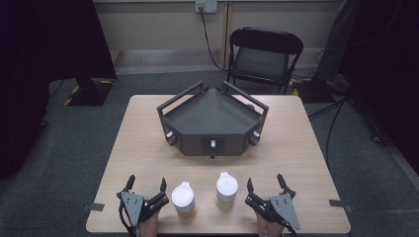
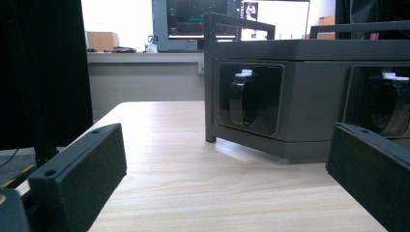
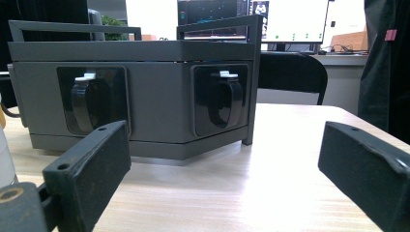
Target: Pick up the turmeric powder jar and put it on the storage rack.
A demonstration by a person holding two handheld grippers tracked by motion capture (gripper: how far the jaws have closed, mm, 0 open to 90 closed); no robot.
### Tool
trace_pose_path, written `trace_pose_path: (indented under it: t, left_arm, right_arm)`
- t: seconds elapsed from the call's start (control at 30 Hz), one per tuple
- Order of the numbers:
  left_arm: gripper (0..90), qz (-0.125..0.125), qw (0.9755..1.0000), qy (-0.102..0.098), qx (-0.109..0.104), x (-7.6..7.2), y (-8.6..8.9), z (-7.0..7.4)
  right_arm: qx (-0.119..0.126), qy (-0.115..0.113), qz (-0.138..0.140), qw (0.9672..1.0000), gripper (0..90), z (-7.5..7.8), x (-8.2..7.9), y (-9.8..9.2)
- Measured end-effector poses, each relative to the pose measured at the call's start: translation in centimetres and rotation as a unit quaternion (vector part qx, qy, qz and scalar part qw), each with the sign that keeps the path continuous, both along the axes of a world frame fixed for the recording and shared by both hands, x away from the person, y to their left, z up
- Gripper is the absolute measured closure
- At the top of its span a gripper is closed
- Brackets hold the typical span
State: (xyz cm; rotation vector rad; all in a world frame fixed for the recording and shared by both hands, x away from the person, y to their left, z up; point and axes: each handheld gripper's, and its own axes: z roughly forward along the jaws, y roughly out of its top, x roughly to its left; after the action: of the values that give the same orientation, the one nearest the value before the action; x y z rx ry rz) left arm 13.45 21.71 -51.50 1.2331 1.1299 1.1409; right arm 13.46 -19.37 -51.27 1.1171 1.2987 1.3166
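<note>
I have two lidded cups standing upright near my edge of the table (image 1: 148, 148), their long axes vertical, white lids facing up. The left cup (image 1: 183, 199) sits just beside my left gripper (image 1: 146, 186), on its inner side; the right cup (image 1: 227, 187) sits just beside my right gripper (image 1: 265, 183), also on its inner side. The two cups stand near each other, apart, between the grippers. Each lid has a small raised tab at its far rim, pointing towards the grey tray (image 1: 212, 118). The tray sits well beyond the cups, at the middle of the table, its flat front face turned to me.

Both grippers rest low at the near edge with jaws spread wide and nothing between them. Neither touches a cup.

In the left gripper view I look along the tabletop at the tray's angled side, with dark round fittings (image 2: 244, 99) set in recesses; what they are I cannot make out. In the right gripper view, a sliver of the right cup (image 3: 5, 154) is cut off by the left border. The left cup's contents are hard to read: brownish below the lid, no more. My forearms are cropped by the bottom border of the high view.
</note>
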Motion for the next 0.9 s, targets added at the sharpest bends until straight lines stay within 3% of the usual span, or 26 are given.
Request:
trace_pose_path:
  t: [0.3,0.47,0.57,0.9]
  left_arm:
    - [0.0,-0.001,1.0000,0.001,-0.001,0.0,0.1,0.0]
    - [0.0,-0.005,0.9999,0.003,-0.016,0.0,0.4,0.2]
    - [0.0,-0.011,0.9997,0.003,-0.023,0.0,0.7,0.7]
    - [0.0,-0.030,0.9994,-0.005,-0.019,-0.6,1.0,2.5]
  right_arm:
    - [0.000,0.000,-0.001,1.0000,3.4,0.0,0.0,0.0]
    - [0.000,0.000,-0.001,1.0000,3.4,0.0,0.0,0.0]
    - [0.000,0.000,-0.001,1.0000,3.4,0.0,0.0,0.0]
    - [0.000,0.000,-0.001,1.0000,3.4,0.0,0.0,0.0]
